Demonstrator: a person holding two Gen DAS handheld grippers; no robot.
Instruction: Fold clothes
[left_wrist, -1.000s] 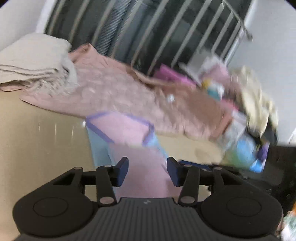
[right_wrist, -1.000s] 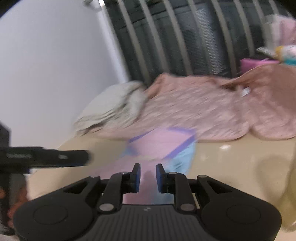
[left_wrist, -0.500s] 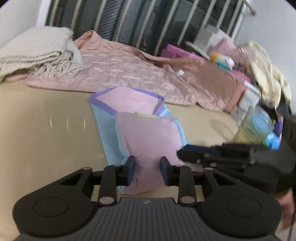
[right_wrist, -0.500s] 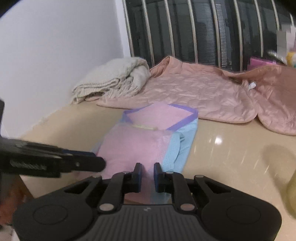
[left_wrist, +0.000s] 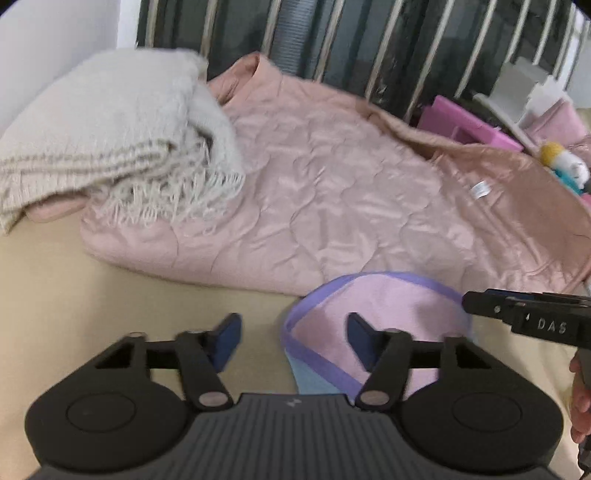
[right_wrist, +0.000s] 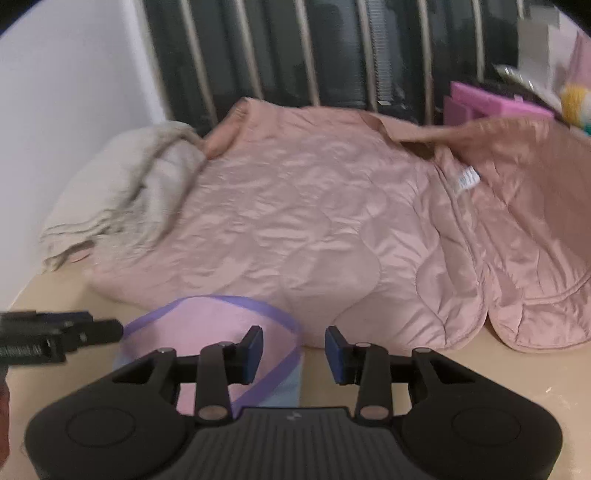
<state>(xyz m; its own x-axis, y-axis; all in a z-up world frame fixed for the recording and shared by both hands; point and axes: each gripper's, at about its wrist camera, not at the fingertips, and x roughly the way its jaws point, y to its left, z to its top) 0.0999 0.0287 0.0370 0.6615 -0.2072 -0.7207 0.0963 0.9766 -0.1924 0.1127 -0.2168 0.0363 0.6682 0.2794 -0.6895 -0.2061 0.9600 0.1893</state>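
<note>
Only the left view shows a hand (left_wrist: 580, 387); both grippers (left_wrist: 291, 338) (right_wrist: 293, 352), just opening, straddle the pink garment's (left_wrist: 384, 306) corners beside the quilted jacket (right_wrist: 314, 229).

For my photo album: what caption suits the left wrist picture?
Open left gripper above the purple-trimmed pink garment, quilted pink jacket and fringed cream blanket beyond.

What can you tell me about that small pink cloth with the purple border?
The small pink cloth looks soft and matte, with a purple band along its curved far edge and a pale blue layer showing beneath near the tongs. It lies flat on the beige table, its far edge at the hem of the quilted pink jacket. Both sets of tongs hover open at its far corners; neither pinches it. Its nearer part is hidden.
</note>
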